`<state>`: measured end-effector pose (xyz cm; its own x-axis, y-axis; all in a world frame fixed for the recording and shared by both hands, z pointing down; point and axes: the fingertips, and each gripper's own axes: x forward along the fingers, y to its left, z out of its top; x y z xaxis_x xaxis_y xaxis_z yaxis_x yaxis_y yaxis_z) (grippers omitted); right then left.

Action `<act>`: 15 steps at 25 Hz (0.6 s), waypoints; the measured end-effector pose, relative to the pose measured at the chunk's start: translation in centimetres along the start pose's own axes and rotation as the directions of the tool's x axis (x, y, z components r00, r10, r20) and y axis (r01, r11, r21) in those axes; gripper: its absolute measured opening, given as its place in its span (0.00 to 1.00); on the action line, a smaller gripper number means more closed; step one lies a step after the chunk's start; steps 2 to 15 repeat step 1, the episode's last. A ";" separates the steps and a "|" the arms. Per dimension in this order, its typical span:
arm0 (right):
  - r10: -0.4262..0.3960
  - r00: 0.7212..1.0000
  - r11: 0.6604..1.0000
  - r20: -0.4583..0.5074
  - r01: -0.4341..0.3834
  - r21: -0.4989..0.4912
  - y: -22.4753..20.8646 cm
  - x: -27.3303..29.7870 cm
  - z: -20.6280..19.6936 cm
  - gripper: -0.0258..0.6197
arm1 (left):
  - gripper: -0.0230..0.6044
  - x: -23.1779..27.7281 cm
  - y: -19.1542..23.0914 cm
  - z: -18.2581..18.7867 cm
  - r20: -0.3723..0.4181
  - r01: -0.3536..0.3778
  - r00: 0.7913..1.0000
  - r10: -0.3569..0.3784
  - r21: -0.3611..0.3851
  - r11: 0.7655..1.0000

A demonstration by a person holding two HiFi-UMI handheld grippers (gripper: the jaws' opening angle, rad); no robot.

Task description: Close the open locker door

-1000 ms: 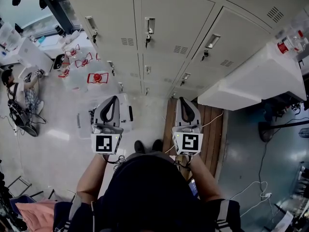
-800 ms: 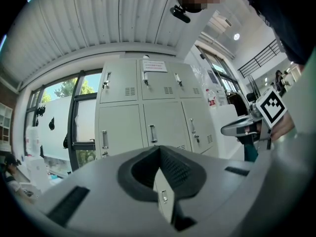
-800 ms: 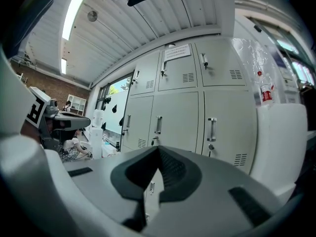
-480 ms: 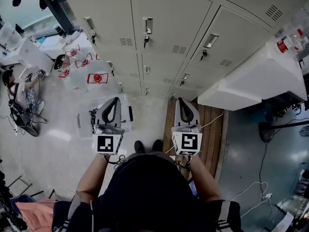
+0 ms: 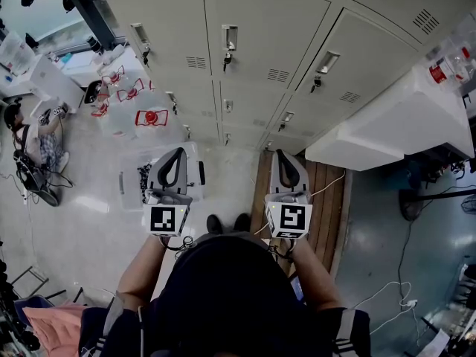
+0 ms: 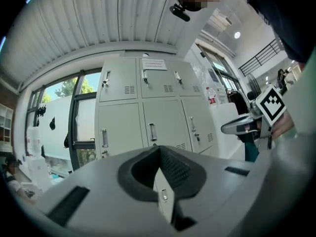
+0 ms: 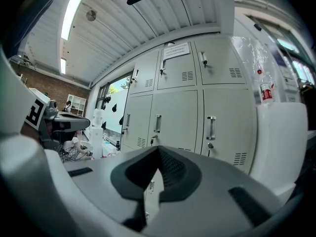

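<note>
A bank of grey lockers [image 5: 260, 43] fills the wall ahead; every door I can see lies flush, and none stands visibly open. The same lockers [image 6: 148, 107] show in the left gripper view and the lockers [image 7: 197, 102] in the right gripper view, with handles and keys on closed doors. My left gripper [image 5: 177, 152] and right gripper [image 5: 281, 153] are held side by side at waist height, pointing level at the lockers and well short of them. Both have their fingertips together with nothing between them, as seen on the left gripper [image 6: 159, 147] and the right gripper [image 7: 158, 148].
A white box-like block [image 5: 394, 125] juts out beside the lockers at the right. A wooden pallet [image 5: 327, 199] lies under my right side, a clear plastic bin [image 5: 130, 184] on the floor at the left. Red-printed bags [image 5: 149, 117] and a seated person [image 5: 30, 140] are farther left.
</note>
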<state>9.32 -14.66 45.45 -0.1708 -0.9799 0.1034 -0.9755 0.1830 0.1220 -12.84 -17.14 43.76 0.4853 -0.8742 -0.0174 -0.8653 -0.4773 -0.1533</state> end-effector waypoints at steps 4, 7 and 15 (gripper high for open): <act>0.000 1.000 1.000 0.000 0.000 -0.002 0.0 0.0 0.0 0.03 | 0.04 0.1 0.0 0.1 0.012 0.000 1.000 0.000 -0.006 1.000; 0.000 1.000 1.000 0.000 0.000 -0.002 0.0 0.0 0.0 0.03 | 0.04 0.1 0.0 0.1 0.012 0.000 1.000 0.000 -0.006 1.000; 0.000 1.000 1.000 0.000 0.000 -0.002 0.0 0.0 0.0 0.03 | 0.04 0.1 0.0 0.1 0.012 0.000 1.000 0.000 -0.006 1.000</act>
